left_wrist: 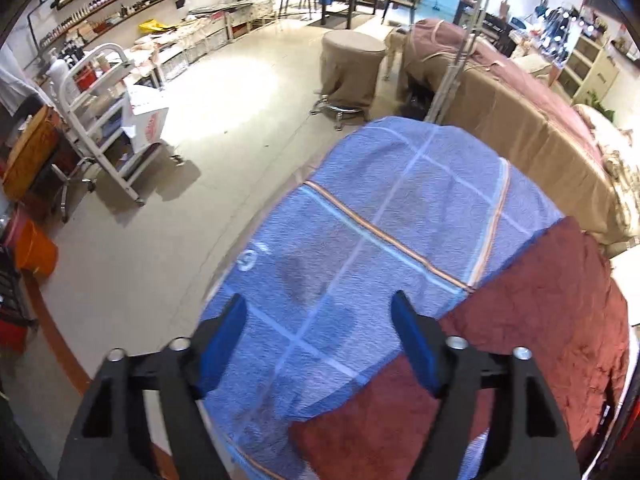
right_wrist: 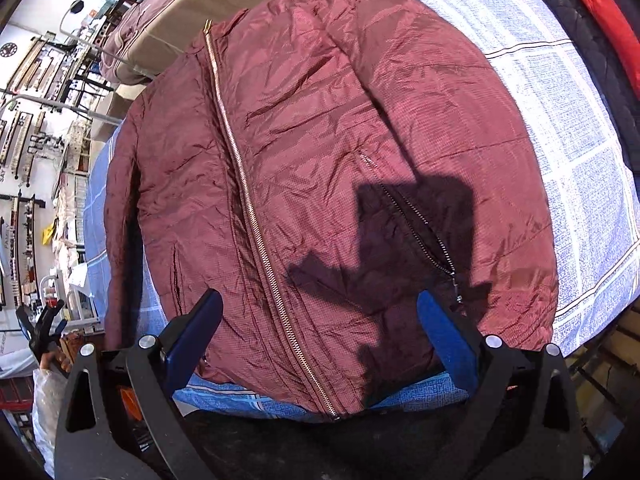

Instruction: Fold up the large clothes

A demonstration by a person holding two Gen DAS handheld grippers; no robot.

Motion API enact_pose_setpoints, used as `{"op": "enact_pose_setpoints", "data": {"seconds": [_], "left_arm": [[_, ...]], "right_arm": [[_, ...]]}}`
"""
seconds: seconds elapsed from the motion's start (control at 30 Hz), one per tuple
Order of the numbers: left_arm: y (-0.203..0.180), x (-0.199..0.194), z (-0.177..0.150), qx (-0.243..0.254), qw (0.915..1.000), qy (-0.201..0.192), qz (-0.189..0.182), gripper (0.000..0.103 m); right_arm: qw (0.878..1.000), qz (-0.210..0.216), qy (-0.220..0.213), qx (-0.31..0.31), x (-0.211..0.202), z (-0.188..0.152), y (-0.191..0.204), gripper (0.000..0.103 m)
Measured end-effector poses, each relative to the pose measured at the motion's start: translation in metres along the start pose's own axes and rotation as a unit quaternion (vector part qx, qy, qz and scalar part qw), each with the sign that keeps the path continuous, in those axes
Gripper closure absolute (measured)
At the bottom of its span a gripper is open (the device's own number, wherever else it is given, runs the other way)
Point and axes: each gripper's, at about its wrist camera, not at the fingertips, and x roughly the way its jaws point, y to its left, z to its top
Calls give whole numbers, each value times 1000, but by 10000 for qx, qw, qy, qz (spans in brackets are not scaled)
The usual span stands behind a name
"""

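A maroon zip-up jacket (right_wrist: 320, 152) lies spread flat, front up, on a blue checked cloth (right_wrist: 560, 120) that covers a table. Its gold zipper (right_wrist: 248, 200) runs down the middle and a pocket zipper (right_wrist: 416, 224) is on the right side. My right gripper (right_wrist: 320, 312) is open and empty, hovering above the jacket's bottom hem. My left gripper (left_wrist: 320, 312) is open and empty above the blue cloth (left_wrist: 380, 216), with part of the jacket (left_wrist: 540, 312) to its right. The left gripper also shows small in the right wrist view (right_wrist: 42, 320), off the table's left side.
A massage bed with brown and maroon covers (left_wrist: 520, 92) stands beyond the table. A covered round stool (left_wrist: 352, 64) and a white trolley (left_wrist: 100, 120) stand on the floor. Shelves with bottles (left_wrist: 108, 0) line the far wall. A red and black item (right_wrist: 600, 20) lies at the table's far right.
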Motion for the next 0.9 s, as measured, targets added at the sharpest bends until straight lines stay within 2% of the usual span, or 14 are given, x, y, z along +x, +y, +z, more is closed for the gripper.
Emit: {"op": "enact_pose_setpoints", "data": {"seconds": [0.03, 0.17, 0.27, 0.33, 0.43, 0.5, 0.57, 0.67, 0.7, 0.8, 0.83, 0.9], "left_arm": [[-3, -1, -5, -1, 10000, 16, -91, 17], [-37, 3, -48, 178, 9977, 388, -522, 17], [-77, 5, -88, 409, 9923, 742, -900, 17], [-106, 4, -115, 632, 9877, 948, -1071, 17], [-159, 2, -159, 1066, 9757, 1321, -1385, 17], [-187, 2, -182, 1297, 9680, 1502, -1536, 17], [-213, -4, -201, 1509, 9618, 1593, -1636, 17], [-245, -16, -219, 1881, 9527, 1625, -1749, 17], [-254, -20, -222, 2035, 9501, 1617, -1727, 17], [-277, -26, -234, 2350, 9433, 1650, -1666, 17], [-283, -28, -237, 2432, 9414, 1654, -1654, 17], [-297, -31, -242, 2508, 9399, 1647, -1629, 17]], "right_arm": [[10000, -40, -66, 53, -3, 1, -5, 6], [9985, -172, -395, 327, -24, 11, -35, 6], [9952, -388, -658, 611, -44, 22, -77, 6], [9924, -541, -651, 893, -51, 25, -113, 6], [9905, -540, -252, 1237, -39, 18, -164, 6], [9892, -355, 150, 1415, -20, 4, -186, 6], [9873, -97, 538, 1490, 2, -12, -196, 6], [9809, -63, 871, 1739, 40, -36, -220, 6], [9767, 78, 928, 1932, 51, -41, -230, 6], [9524, 794, 1114, 2724, 78, -54, -255, 5], [9536, 772, 1102, 2692, 80, -53, -254, 5], [9639, 696, 1151, 2300, 78, -46, -241, 8]]}}
